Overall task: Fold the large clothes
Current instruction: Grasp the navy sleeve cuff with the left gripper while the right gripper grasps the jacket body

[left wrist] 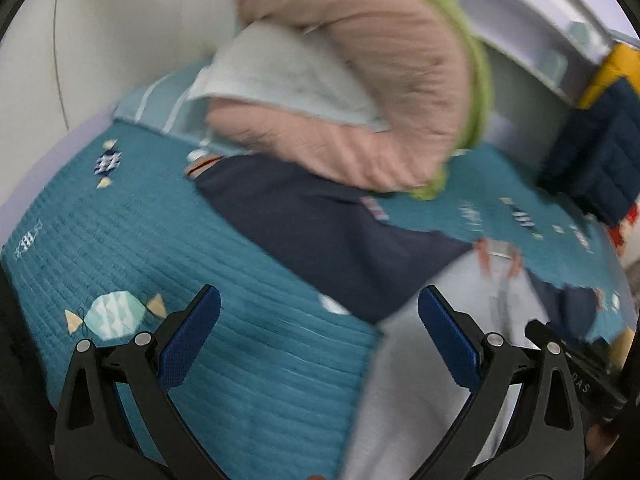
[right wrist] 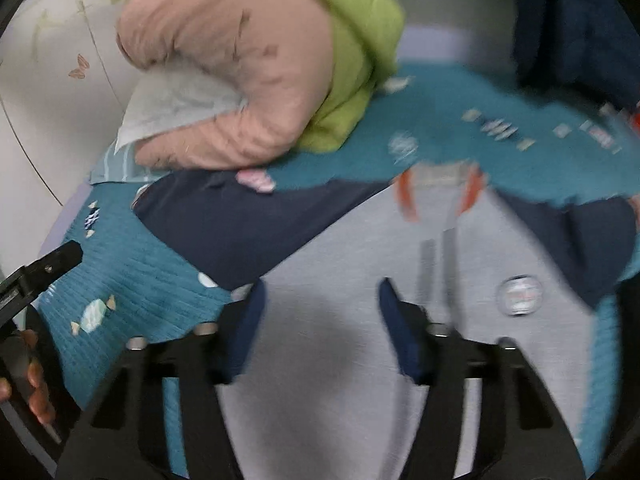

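A grey jacket with navy sleeves (right wrist: 352,264) lies spread flat on a teal quilted bedspread (right wrist: 132,280). Its orange collar trim (right wrist: 406,194) points away from me and a round badge (right wrist: 519,295) sits on its chest. It also shows in the left wrist view (left wrist: 420,380), with one navy sleeve (left wrist: 312,220) stretched left. My left gripper (left wrist: 319,312) is open and empty, above the jacket's left edge. My right gripper (right wrist: 320,292) is open and empty, low over the grey body. Both views are blurred.
A pink quilt (right wrist: 240,80) rolled with a green blanket (right wrist: 352,60) and a pale cloth (right wrist: 176,104) lies at the bed's far side. A dark blue padded item (left wrist: 592,152) sits at far right. A white wall (left wrist: 120,32) lies behind.
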